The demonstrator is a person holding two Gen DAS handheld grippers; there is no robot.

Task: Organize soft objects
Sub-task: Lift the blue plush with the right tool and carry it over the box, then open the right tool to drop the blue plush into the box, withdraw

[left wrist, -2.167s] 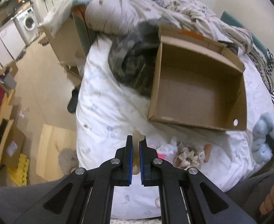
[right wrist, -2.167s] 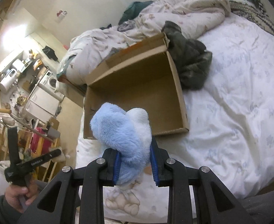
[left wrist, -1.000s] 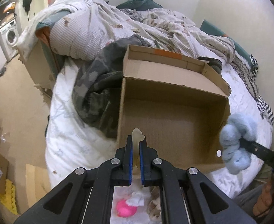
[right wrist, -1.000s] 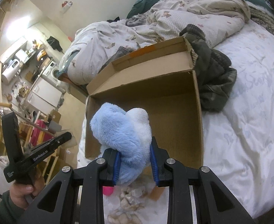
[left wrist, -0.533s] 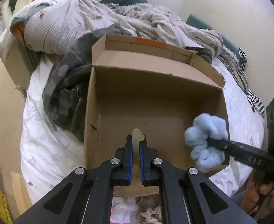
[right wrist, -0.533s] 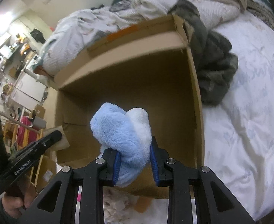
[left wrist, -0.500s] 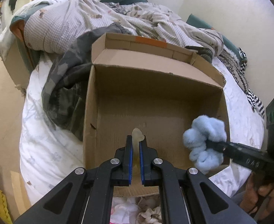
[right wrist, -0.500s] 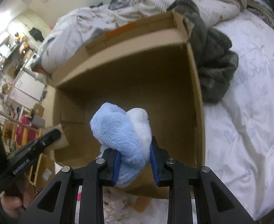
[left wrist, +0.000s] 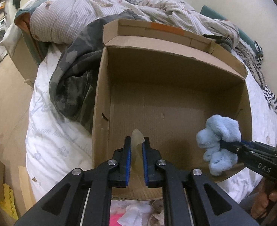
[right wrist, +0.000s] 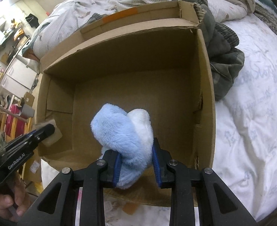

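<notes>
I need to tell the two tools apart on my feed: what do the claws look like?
Both are black, angular frames with silver screws and blue pads. The left claw shows white "GenRobot.AI" lettering along its side in the right wrist view; the right claw shows white letters "DAS" in the left wrist view. No cables visible.

We see both views under soft, even indoor light, fairly dim and a little yellow. The brightest patch lies at the upper left of the right wrist view, where the pale wall [right wrist: 10, 5] of the far room nearly washes out. Inside the open brown cardboard box [left wrist: 176, 101] the far wall falls into shade, and a soft dark shadow sits on its floor near the fluffy light-blue plush toy [left wrist: 221, 143]. The fisheye bends straight edges hard (the box rim bows), and black vignetting fills the corners. Focus holds sharp centrally; the edges smear slightly.
</notes>
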